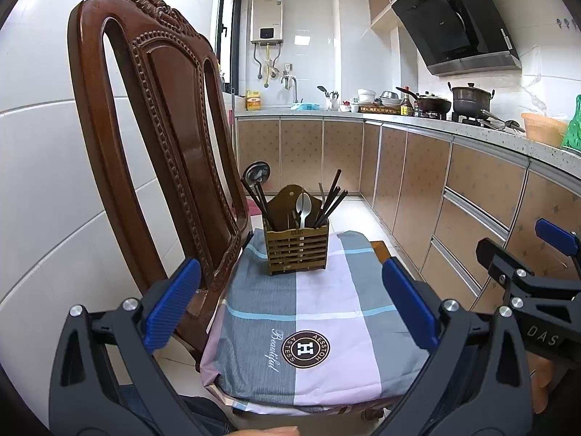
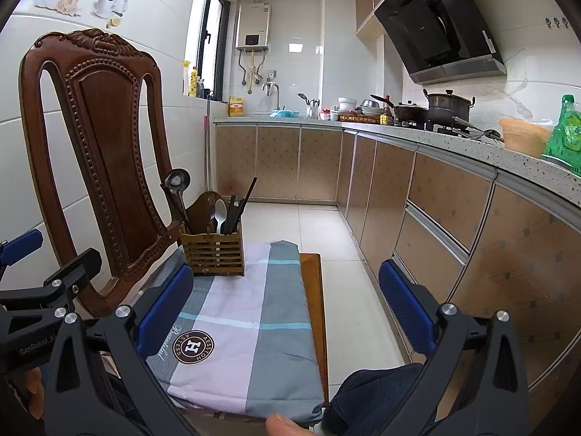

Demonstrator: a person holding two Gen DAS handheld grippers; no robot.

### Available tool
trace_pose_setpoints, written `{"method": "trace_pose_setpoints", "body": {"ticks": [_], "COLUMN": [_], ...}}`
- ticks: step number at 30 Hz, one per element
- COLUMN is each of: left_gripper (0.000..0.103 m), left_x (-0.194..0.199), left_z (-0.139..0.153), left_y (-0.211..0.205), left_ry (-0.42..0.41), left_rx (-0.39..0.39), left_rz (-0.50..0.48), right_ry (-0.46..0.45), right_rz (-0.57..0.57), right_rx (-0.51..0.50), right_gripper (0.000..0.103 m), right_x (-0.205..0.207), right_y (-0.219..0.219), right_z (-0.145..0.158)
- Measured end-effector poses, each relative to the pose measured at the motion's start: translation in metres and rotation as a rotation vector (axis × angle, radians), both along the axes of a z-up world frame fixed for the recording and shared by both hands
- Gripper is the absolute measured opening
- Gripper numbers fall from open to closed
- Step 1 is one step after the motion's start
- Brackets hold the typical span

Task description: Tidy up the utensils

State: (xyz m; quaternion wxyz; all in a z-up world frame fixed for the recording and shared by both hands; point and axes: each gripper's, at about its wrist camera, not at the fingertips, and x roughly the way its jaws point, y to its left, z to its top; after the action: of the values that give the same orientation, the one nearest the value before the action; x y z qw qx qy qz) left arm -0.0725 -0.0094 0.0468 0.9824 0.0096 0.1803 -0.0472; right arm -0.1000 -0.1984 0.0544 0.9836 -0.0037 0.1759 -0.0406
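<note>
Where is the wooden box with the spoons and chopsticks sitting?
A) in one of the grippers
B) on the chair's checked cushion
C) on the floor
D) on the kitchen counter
B: the box stands upright on the cushion at the far end of the chair's seat, and both grippers are open and apart from it.

Carved wooden chair [image 1: 152, 138] standing against tiled wall – plaid cloth [image 1: 326, 312] lying over seat. Lidded pot [image 2: 449, 103] sitting on stove under black range hood [image 2: 435, 21]; water heater [image 1: 267, 20] hanging by window.
</note>
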Motion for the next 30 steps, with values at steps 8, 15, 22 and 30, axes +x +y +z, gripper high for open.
{"method": "trace_pose_setpoints", "body": {"ticks": [8,15,22,30], "left_gripper": [0.099,0.099,0.099,0.099], "left_x": [-0.0013,-0.0020,-0.0021,-0.0018], "left_z": [-0.0004,-0.0005,-0.0008,-0.0009], "left_y": [-0.0010,-0.0009,-0.0012,-0.0005], "left_ry": [-0.001,0.000,0.001,0.001], "left_rx": [-0.002,0.005,0.005,0.006], "left_rz": [0.001,-0.001,-0.001,-0.002], "right_ry": [-0.004,-0.004,-0.005,-0.005], "right_rz": [-0.003,-0.002,-0.002,-0.002], "right_rx": [-0.003,-0.002,-0.002,-0.002], "right_gripper": [0.100,0.100,0.100,0.100], "right_x": [0.0000,-0.0001,-0.0001,-0.0003], "right_y": [-0.0004,-0.0014,-0.0015,-0.0014], "right_z": [0.0001,0.0001,0.0000,-0.0002]}}
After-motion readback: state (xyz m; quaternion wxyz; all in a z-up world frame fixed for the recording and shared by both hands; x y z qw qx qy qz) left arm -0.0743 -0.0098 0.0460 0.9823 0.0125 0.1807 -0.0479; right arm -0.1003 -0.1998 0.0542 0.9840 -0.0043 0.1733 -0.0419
